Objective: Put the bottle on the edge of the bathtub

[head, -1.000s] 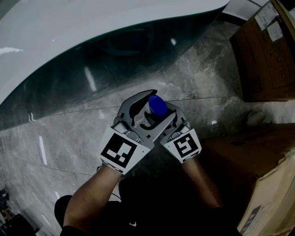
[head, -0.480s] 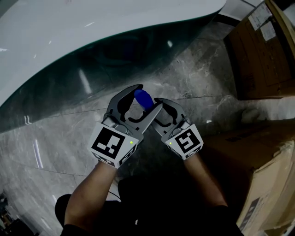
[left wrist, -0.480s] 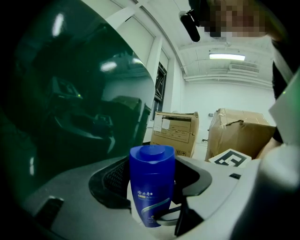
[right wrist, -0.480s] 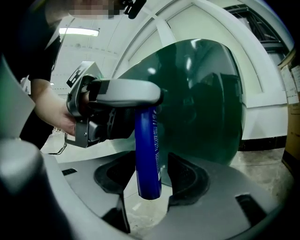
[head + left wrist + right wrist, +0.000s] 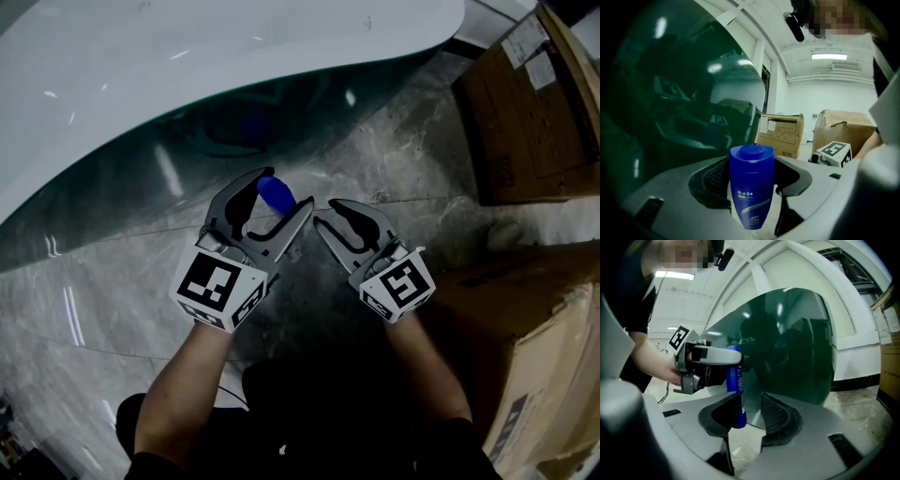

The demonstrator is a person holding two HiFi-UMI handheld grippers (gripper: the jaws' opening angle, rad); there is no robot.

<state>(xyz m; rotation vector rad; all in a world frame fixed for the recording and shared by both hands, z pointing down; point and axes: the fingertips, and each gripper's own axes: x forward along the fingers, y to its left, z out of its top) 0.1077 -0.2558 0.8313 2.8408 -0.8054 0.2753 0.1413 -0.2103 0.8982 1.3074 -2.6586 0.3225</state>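
A blue bottle [image 5: 276, 193] with a blue cap stands upright between the pads of my left gripper [image 5: 267, 211], which is shut on its body [image 5: 751, 187]. It hangs above the marble floor, just in front of the bathtub's dark green side [image 5: 141, 178]; the white tub rim [image 5: 187, 56] lies beyond. My right gripper [image 5: 330, 214] stands apart to the right of the bottle. Its jaws have just been closing, a gap still shows and nothing is between them [image 5: 750, 416]. In the right gripper view the bottle [image 5: 735, 385] shows in the left gripper [image 5: 701, 364] ahead.
Cardboard boxes stand at the right, one far [image 5: 534, 112] and one near [image 5: 525, 328]. Grey marble floor [image 5: 103, 281] runs along the curved tub. More boxes [image 5: 780, 133] show in the left gripper view.
The left gripper has carried the bottle left and toward the tub. The right gripper has come off the bottle and drawn away to the right.
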